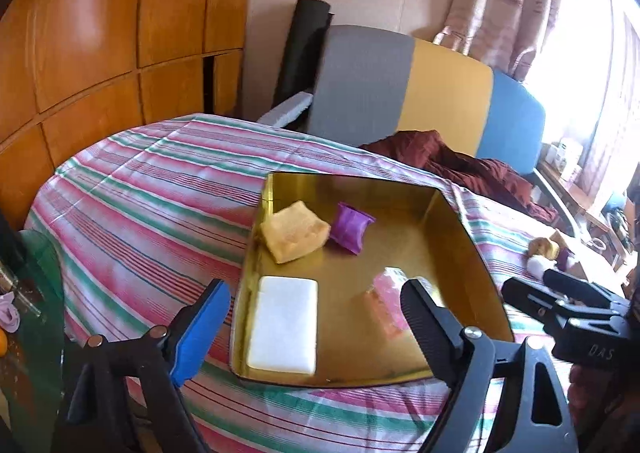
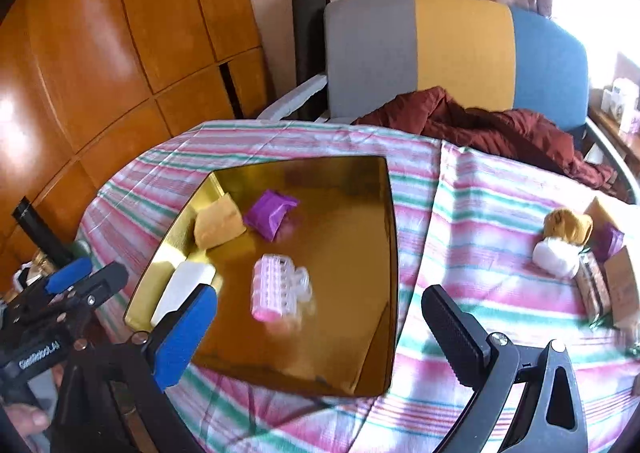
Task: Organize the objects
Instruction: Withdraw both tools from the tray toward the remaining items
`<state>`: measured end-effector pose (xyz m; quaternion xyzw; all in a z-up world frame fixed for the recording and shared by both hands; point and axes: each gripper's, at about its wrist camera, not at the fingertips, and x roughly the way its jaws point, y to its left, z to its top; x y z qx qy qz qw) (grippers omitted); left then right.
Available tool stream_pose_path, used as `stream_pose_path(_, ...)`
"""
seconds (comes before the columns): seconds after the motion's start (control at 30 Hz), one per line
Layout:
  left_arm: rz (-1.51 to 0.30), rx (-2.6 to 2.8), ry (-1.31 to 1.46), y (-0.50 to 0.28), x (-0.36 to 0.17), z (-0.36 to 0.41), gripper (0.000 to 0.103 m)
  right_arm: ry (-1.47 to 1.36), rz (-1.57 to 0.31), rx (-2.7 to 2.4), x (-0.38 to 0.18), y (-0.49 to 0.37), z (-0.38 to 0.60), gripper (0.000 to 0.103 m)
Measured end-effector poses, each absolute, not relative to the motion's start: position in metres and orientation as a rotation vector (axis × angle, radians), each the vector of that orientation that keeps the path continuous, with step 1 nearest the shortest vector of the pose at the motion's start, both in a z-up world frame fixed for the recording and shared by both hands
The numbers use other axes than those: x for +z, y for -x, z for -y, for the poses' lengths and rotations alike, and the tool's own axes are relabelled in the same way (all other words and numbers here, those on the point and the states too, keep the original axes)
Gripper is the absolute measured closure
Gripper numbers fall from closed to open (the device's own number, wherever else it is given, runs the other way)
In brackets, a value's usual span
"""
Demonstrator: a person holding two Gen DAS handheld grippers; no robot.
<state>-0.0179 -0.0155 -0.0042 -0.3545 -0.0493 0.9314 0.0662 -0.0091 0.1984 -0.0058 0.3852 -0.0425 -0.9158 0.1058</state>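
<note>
1. My left jaws (image 1: 316, 317) stand spread with nothing pinched; between the blue pad and the black pad I see the near end of the gold tray (image 1: 460, 221).
2. My right jaws (image 2: 320, 317) are spread wide too and hold nothing; the near right corner of the tray lies between them.
3. The tray rests on the striped cloth (image 1: 132, 213) that covers the desk, just ahead of both pairs of jaws.
4. Closest to my left jaws, just inside the blue pad, a white block (image 1: 284, 325) lies flat on the tray floor.
5. By the black pad of my left jaws, partly hidden behind it, lies a pink hair roller (image 2: 276, 289); it looks blurred.
6. Farther in, a yellow sponge (image 1: 294, 231) and a purple packet (image 1: 352, 227) sit side by side near the tray's far wall.
7. Off to the right of my right jaws, well apart from the tray, a small heap of things (image 2: 560, 241) lies on the cloth; I cannot tell what each is.
8. Beyond the desk stands a chair (image 2: 460, 49) in grey, yellow and blue, with a dark red cloth (image 2: 500, 129) bundled on it.
</note>
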Motion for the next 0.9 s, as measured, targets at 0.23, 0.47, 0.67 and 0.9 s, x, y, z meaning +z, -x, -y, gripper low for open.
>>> stream_pose_path(0.23, 0.113, 2.761, 1.041, 0.01, 0.0, -0.002, 0.015, -1.121, 0.179, -2.711, -0.009, -0.008, -0.222, 0.0)
stream_pose_path(0.47, 0.112, 2.706, 1.034, 0.009, -0.002, -0.017, 0.014, -1.144, 0.204, -2.755, -0.014, -0.021, -0.247, 0.0)
stream_pose_path(0.67, 0.099, 2.645, 1.039, 0.008, -0.005, -0.032, 0.01, -1.205, 0.248, -2.772, -0.027, -0.033, -0.274, 0.0)
stream_pose_path(0.9, 0.077, 2.534, 1.105, 0.011, -0.009, -0.057, 0.011, -1.25, 0.301, -2.809, -0.034, -0.051, -0.312, 0.0)
